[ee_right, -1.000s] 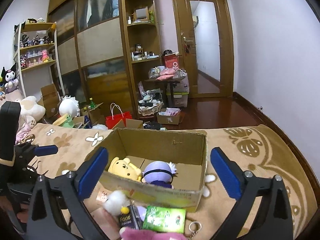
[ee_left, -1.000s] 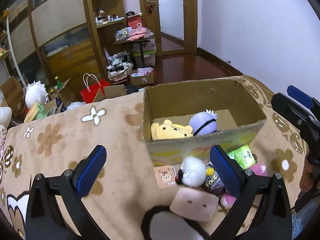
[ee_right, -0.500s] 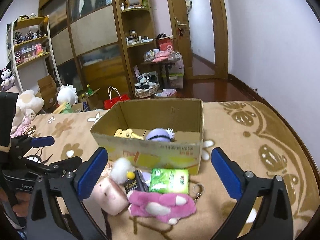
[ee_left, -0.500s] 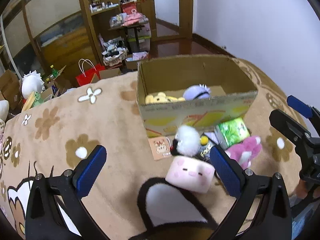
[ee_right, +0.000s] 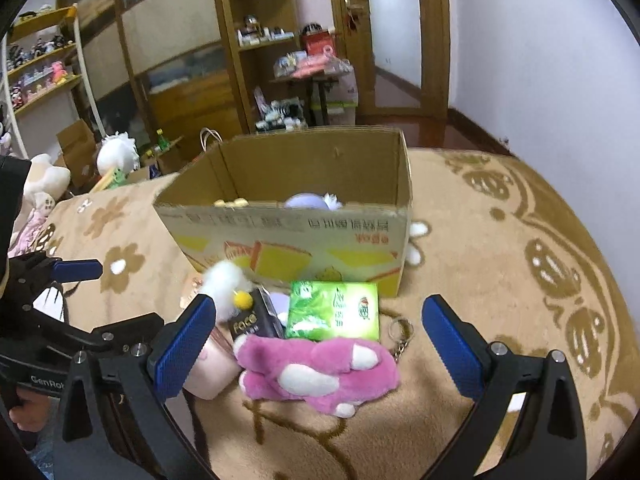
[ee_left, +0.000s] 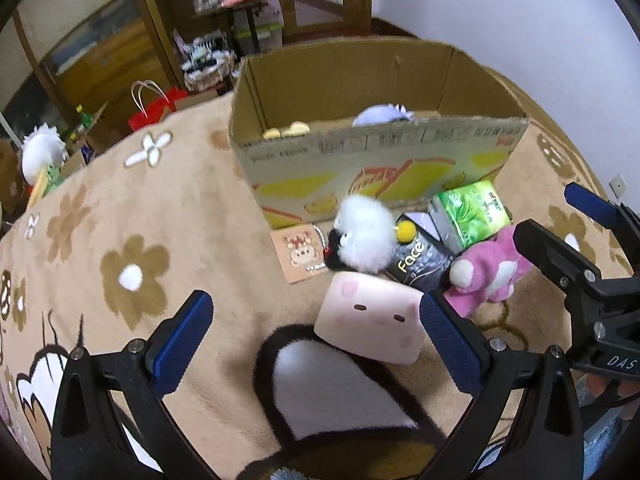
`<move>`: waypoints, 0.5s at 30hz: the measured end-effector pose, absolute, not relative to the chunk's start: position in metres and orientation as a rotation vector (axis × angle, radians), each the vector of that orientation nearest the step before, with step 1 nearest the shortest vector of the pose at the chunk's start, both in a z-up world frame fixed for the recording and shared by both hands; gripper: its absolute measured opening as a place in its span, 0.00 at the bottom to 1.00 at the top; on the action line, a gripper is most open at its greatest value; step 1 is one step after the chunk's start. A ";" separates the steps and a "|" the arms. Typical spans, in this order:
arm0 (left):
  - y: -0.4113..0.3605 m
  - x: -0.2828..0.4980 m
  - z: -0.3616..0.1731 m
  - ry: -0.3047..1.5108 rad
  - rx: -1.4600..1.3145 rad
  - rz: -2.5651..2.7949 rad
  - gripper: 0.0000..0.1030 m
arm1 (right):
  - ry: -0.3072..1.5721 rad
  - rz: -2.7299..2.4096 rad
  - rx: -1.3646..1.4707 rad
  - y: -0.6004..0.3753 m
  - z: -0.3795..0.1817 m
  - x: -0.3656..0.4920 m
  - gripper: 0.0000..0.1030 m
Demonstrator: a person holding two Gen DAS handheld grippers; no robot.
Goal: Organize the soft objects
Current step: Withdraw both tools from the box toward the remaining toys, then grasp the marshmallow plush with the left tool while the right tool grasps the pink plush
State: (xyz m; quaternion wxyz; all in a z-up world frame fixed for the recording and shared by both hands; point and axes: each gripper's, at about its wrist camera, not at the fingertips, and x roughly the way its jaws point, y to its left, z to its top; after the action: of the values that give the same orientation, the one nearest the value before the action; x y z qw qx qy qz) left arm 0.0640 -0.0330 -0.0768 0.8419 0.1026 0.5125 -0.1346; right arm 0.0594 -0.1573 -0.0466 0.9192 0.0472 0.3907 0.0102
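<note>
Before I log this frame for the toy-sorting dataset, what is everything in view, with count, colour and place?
cardboard box: 1, brown with yellow print, on the blanket, open top
yellow plush: 1, yellow, inside the box, left
purple plush: 1, lilac, inside the box, right
white fluffy plush: 1, white, in front of the box
square plush: 1, pale pink, nearest the left claw
pink plush: 1, magenta and white, in front of the right claw
green pack: 1, green, against the box front
black pack: 1, black, beside the green pack
blanket: 1, tan with flowers, under everything
left claw: 1, black with blue pads, open
right claw: 1, black with blue pads, open
</note>
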 end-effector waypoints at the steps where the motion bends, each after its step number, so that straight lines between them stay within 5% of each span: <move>1: -0.033 0.065 -0.080 1.095 0.210 -0.288 0.99 | 0.816 0.020 0.106 -0.159 -0.050 0.061 1.00; 15: -0.055 0.069 -0.110 1.216 0.266 -0.362 0.99 | 0.905 -0.005 0.192 -0.173 -0.071 0.072 1.00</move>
State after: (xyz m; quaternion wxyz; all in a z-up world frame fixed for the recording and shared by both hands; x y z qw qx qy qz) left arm 0.0690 -0.0548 -0.1098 0.7971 0.1237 0.5665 -0.1684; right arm 0.0720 -0.1730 -0.0708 0.8949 0.0926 0.4365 -0.0024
